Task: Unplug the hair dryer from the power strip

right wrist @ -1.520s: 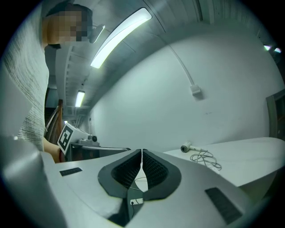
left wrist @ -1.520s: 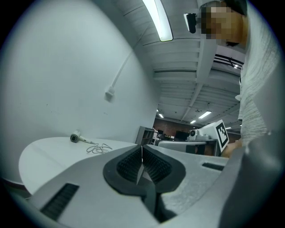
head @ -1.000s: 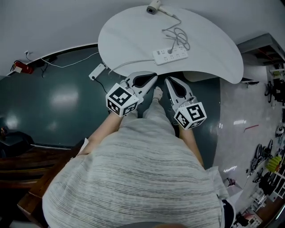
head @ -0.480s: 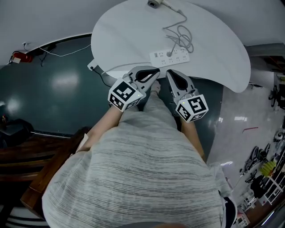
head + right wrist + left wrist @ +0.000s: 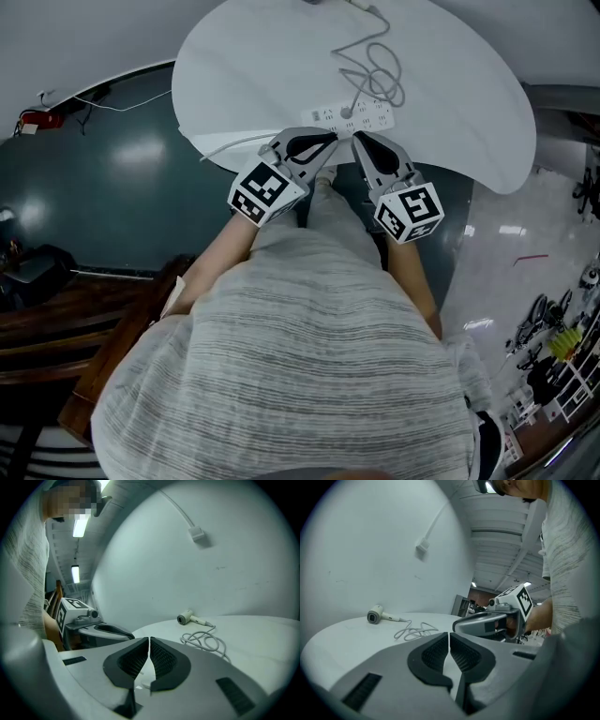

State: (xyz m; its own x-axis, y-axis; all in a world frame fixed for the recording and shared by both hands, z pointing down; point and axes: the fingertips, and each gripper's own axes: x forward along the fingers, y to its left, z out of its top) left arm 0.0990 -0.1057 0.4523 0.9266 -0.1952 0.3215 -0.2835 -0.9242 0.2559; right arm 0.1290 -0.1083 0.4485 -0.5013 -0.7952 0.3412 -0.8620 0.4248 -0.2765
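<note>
A white power strip (image 5: 356,117) lies near the front of the round white table (image 5: 244,66), with a plug (image 5: 347,112) in it. From the plug a coiled white cable (image 5: 377,77) runs back to the white hair dryer (image 5: 375,615), which lies on its side at the table's far edge (image 5: 186,618). My left gripper (image 5: 328,141) and right gripper (image 5: 357,139) hover side by side over the table's near edge, just short of the strip. Both are shut with nothing between the jaws (image 5: 449,634) (image 5: 149,640).
The strip's own white cord (image 5: 234,142) trails off the table's left side toward the dark teal floor (image 5: 112,197). Dark wooden furniture (image 5: 47,319) stands at the left. A white box on a conduit (image 5: 423,548) is fixed to the wall behind the table.
Both grippers have moved forward together, from in front of the table to over its near edge, closer to the power strip. Their jaws stay closed.
</note>
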